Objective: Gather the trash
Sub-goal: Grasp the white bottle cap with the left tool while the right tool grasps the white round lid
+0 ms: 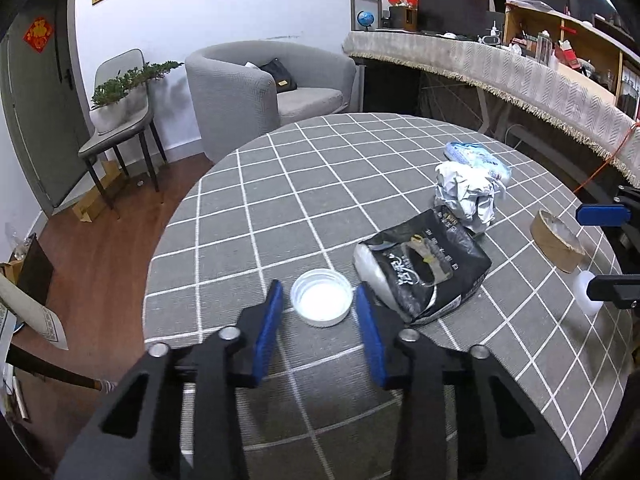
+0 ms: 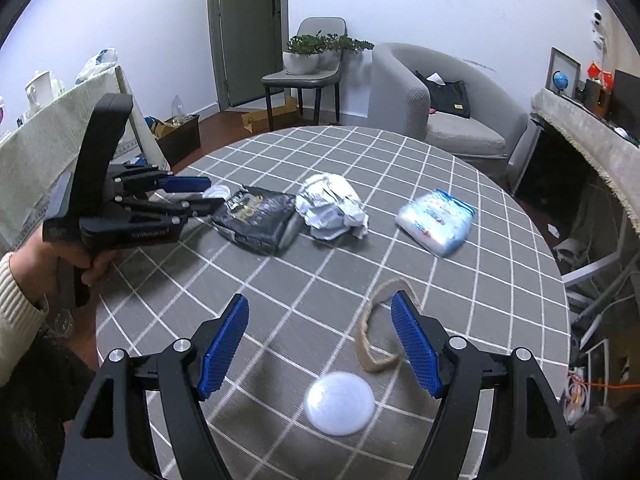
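— Grey checked table (image 1: 280, 200). On the left?
— Left gripper (image 1: 318, 292), half open around white lid (image 1: 322, 302), not squeezing. Black bag (image 1: 424, 272) just beside.
— On the right?
— Right gripper (image 2: 320, 304), wide, holding nothing. Blurry white cap (image 2: 340, 404) below.

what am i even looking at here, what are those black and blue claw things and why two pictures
A person is clearing trash from a table with a grey checked cloth. Each hand holds a black trigger tool with two blue-padded fingers, and each tool carries a camera looking along its fingers, hence two pictures.

In the left tool's picture, the left gripper straddles a white plastic lid; it is not visibly squeezed yet. In the right tool's picture, the right gripper is open, holding nothing, above a white round lid and a brown tape ring.

Also on the table: a black packet, crumpled foil wrapping and a blue-white plastic pack.
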{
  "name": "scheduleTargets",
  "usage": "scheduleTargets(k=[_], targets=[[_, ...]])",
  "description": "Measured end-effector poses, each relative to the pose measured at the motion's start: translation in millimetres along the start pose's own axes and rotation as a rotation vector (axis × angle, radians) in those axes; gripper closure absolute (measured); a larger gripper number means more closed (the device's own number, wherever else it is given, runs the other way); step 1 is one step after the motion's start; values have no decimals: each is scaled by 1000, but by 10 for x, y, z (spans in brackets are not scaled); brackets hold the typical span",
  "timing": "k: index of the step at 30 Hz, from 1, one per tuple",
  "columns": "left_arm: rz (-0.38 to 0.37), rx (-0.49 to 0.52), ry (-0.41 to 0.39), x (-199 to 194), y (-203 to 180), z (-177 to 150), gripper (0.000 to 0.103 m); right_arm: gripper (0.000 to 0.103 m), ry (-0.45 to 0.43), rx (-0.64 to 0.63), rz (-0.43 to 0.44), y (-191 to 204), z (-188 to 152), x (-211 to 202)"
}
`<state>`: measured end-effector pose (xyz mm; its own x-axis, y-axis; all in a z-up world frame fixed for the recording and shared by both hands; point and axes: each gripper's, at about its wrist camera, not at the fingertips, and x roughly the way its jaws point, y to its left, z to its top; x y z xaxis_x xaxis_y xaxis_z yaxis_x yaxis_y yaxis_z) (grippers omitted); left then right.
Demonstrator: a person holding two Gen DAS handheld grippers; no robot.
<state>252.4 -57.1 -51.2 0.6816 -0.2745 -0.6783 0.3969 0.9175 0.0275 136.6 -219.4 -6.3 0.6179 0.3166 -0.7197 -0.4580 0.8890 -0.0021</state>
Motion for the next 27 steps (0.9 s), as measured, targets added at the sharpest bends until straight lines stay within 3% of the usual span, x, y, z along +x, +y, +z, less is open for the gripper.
scheduleTargets(k=[7, 20, 22, 24, 27], targets=[[18, -17, -14, -1, 34, -1, 70, 47, 47, -2, -8, -101, -120, -47], [20, -76, -25, -34, 142, 4, 70, 51, 163, -26, 8, -131, -314, 32], [20, -79, -29, -50, 138, -1, 70, 54, 170, -14, 17, -127, -303, 42], [15, -83, -35, -76, 154, -15, 70, 63, 174, -9, 25, -108, -289, 51], [7, -90, -46, -131, 171, -19, 70, 63, 173, -15, 46, -35, -261, 82]])
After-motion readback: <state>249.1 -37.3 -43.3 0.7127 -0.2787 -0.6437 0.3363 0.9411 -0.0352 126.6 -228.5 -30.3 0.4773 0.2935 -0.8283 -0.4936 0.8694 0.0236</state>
